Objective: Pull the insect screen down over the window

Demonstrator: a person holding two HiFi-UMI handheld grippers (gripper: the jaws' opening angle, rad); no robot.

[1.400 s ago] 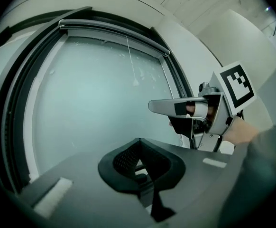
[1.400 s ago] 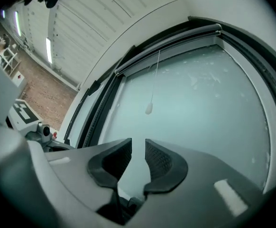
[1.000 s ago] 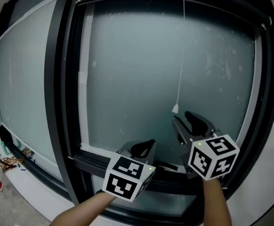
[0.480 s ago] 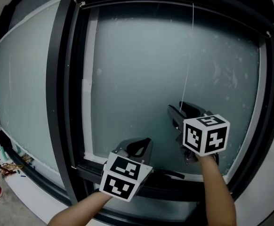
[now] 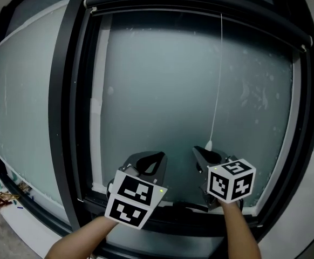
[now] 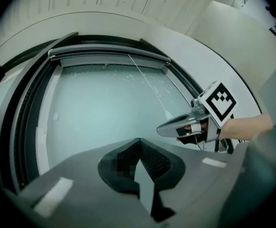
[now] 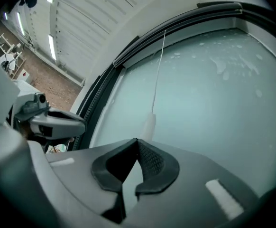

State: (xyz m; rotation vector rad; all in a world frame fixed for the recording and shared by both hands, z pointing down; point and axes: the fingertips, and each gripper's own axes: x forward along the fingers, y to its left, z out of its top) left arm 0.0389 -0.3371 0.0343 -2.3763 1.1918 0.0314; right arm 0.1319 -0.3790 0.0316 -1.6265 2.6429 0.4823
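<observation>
Insect screen housing (image 5: 200, 5) was seen as a dark bar along the top of the window, with the screen not drawn down over the frosted glass (image 5: 157, 90). At far left, a neighbouring pane (image 5: 22, 101) was divided from that glass by a dark upright of the window frame (image 5: 65, 101). The left gripper (image 6: 138, 140) was held low in front of the glass, its jaws pressed together with nothing between them. To its right, a thin white pull cord (image 5: 217, 80) was hung from the housing and ended in a small white toggle (image 5: 208, 144). The right gripper (image 7: 137, 140) was held directly under that toggle. Its jaws had just been closing and were seen brought together. The toggle was placed just beyond their tips, and nothing could be seen between them.
</observation>
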